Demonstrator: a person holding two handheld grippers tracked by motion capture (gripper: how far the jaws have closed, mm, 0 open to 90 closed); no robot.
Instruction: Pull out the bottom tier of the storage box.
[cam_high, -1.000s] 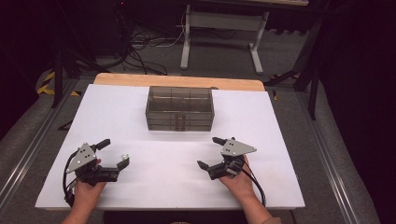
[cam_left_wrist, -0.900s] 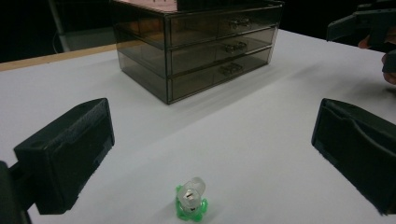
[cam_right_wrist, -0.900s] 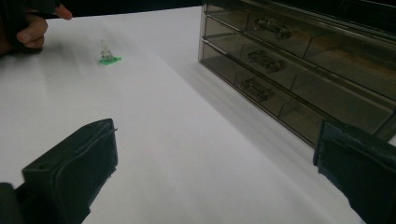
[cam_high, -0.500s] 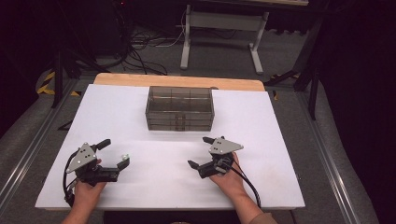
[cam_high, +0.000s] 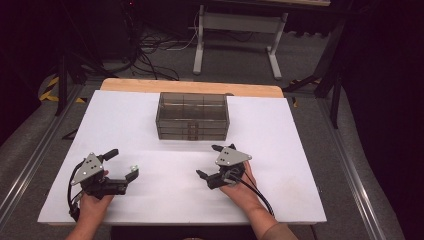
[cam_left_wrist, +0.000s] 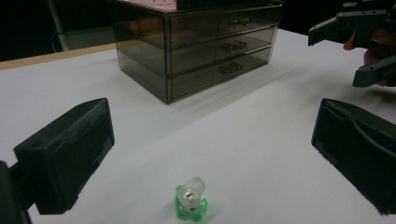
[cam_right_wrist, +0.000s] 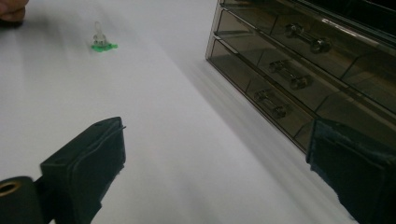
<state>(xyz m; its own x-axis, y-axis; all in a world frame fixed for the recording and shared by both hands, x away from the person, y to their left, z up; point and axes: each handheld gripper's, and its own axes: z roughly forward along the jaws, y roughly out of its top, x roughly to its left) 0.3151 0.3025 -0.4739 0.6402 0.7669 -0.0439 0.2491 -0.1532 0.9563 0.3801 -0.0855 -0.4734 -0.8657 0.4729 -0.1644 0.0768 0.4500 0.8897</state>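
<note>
With both sets of jaws spread wide and empty, the left gripper (cam_high: 122, 165) stood just short of the small green-based ring (cam_left_wrist: 190, 201) on the white bench (cam_high: 280, 150), so closing on it seemed next, while the right gripper (cam_high: 210, 162) faced the smoky drawer box (cam_high: 192, 116) in a dim, cable-strewn room.

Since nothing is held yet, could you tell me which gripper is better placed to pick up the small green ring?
Left. The left gripper is open with the ring between its jaws; the right gripper is farther off.
</note>
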